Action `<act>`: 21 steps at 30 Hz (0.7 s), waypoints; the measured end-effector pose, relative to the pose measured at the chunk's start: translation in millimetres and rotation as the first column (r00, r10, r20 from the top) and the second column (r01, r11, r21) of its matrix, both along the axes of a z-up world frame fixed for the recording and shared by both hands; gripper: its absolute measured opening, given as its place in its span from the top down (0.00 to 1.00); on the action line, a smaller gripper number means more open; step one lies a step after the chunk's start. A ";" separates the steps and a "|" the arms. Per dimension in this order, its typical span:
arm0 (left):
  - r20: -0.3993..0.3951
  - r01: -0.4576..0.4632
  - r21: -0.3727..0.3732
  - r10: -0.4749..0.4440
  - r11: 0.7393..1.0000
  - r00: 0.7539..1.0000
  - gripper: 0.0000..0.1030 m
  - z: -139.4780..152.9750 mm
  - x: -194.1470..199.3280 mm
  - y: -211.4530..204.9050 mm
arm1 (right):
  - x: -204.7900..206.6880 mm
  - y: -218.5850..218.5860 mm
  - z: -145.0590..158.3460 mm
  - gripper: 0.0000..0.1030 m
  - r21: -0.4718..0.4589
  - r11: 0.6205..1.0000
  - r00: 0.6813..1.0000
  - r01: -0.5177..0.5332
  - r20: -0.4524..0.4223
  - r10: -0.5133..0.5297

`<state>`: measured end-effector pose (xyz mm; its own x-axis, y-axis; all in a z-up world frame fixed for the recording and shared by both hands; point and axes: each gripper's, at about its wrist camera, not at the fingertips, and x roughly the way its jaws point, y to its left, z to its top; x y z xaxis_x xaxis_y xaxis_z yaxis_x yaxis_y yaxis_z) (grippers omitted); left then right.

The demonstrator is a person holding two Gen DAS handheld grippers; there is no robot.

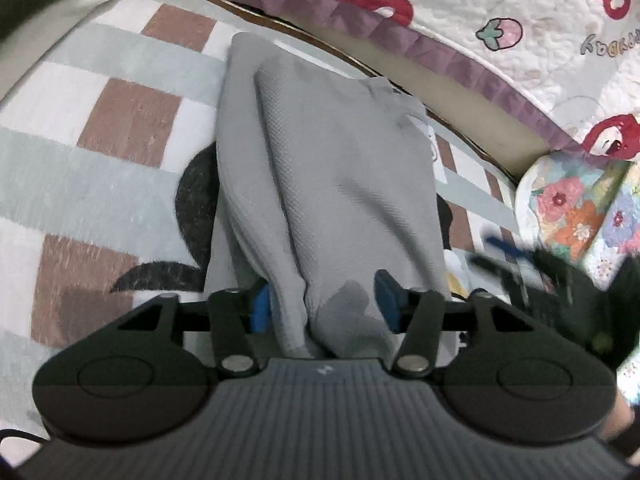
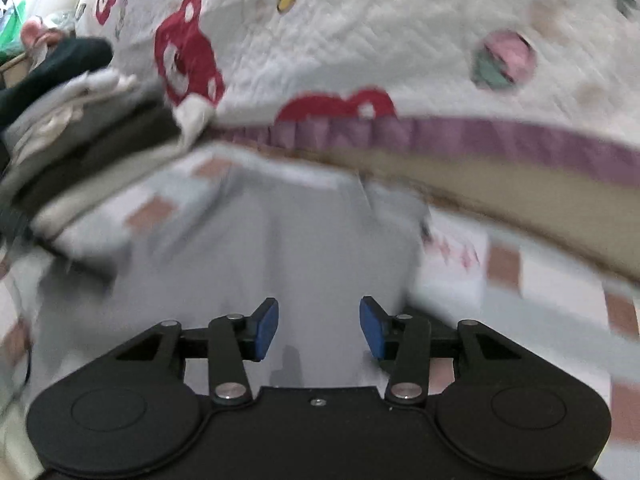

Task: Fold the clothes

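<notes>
A grey knit garment lies lengthwise on the checked blanket, its folds converging toward my left gripper. The bunched near end sits between the blue pads, which stand wide apart, so the left gripper is open; cloth covers part of the left-hand pad. In the right wrist view the same grey garment is blurred, spread below my right gripper. That gripper is open with nothing between its fingers. It also shows as a dark blur, the right gripper, at the garment's right side.
A white quilt with red bear prints and a purple border hangs behind the blanket. A stack of folded clothes sits at the left. A floral cushion is at the right edge.
</notes>
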<state>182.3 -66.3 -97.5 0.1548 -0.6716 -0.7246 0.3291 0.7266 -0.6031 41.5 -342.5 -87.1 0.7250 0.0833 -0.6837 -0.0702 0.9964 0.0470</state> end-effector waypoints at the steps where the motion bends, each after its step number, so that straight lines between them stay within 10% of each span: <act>1: -0.025 0.002 -0.012 -0.003 1.000 1.000 0.38 -3.7 0.8 -1.2 | -8.5 -2.2 -2.9 0.51 -0.013 1.000 1.000 0.011 -0.016 -0.011; 5: -0.122 0.009 -0.062 -0.016 0.998 0.992 0.38 -18.4 4.1 -6.1 | -33.3 -7.3 -12.2 0.38 -0.097 0.994 0.997 0.044 -0.064 -0.051; 9: -0.016 0.069 -0.007 -0.069 0.998 0.997 0.82 -5.6 -5.4 -10.1 | -30.2 -3.5 -2.4 0.38 -0.084 0.996 1.000 0.022 -0.017 -0.024; 13: 0.141 0.099 0.066 -0.107 0.993 0.984 0.83 23.7 -17.6 1.6 | -28.3 14.8 -1.6 0.38 0.021 0.994 0.994 -0.109 -0.018 0.109; 18: 0.290 0.087 0.362 -0.200 0.928 0.936 0.55 39.6 -31.1 0.8 | -30.3 39.3 -19.5 0.38 0.044 0.974 0.967 -0.221 -0.118 0.225; 21: 0.299 0.059 0.260 -0.138 0.964 0.944 0.51 48.9 -26.7 18.4 | -34.6 39.5 -25.8 0.38 0.043 0.971 0.960 -0.234 -0.150 0.238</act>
<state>155.6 -47.9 -48.6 0.3416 -0.5033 -0.7937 0.5490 0.7923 -0.2662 6.9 -303.0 -112.8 0.5700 0.2573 -0.7803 -0.2931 0.9509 0.0994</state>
